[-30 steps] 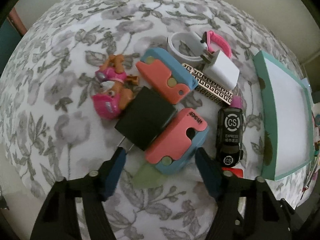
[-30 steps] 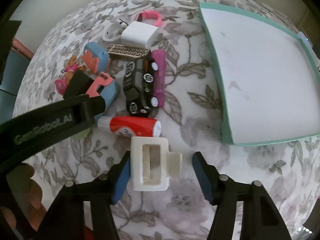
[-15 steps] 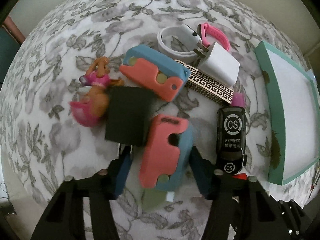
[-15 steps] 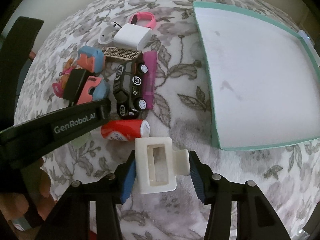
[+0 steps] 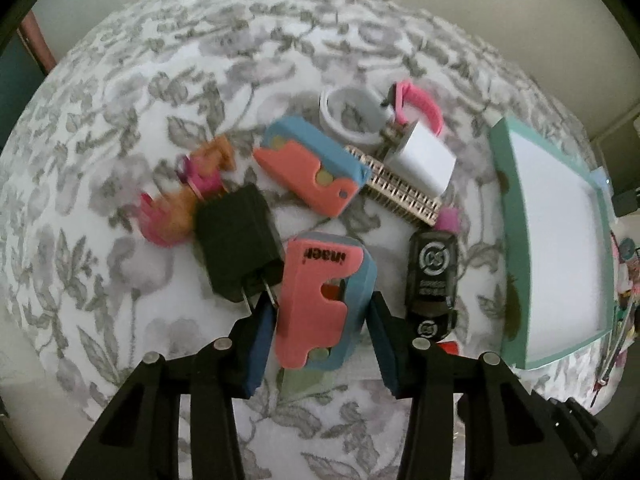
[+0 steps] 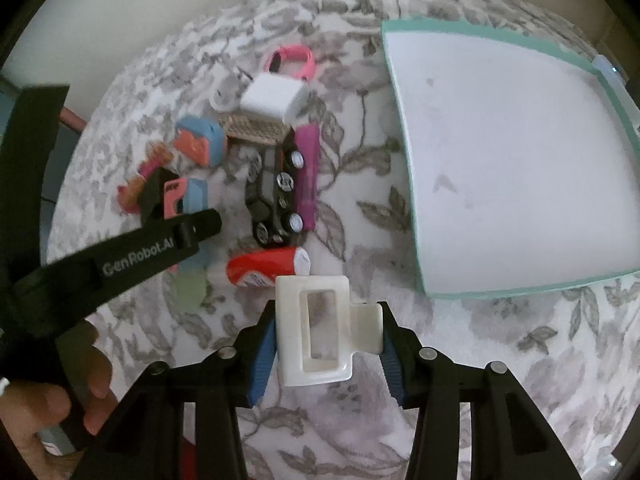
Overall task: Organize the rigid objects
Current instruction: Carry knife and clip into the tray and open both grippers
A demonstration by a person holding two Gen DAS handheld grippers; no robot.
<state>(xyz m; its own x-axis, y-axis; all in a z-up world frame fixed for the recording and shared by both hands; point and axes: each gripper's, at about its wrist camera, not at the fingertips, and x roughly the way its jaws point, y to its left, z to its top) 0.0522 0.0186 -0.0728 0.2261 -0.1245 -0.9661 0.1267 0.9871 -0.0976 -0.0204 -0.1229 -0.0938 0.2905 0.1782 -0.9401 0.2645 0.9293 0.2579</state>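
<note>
Fingers (image 5: 256, 344) closing around pink-blue block (image 5: 324, 304)

The left gripper (image 5: 318, 346) is closing around the pink-and-blue block (image 5: 324, 304), which a second ago was lying ahead of its wide-spread fingers (image 5: 256, 350) and is now sitting between them, turned so its long side runs along them. The black charger (image 5: 238, 246) beside it is now pointing its prongs at the left-hand finger, having swung round from its earlier tilt. The right gripper (image 6: 326, 350) is likewise closing on the white clip (image 6: 320, 330): the gaps seen earlier on both sides are gone, and the fingers (image 6: 264, 354) are now meeting the clip's body and its side tab.
</note>
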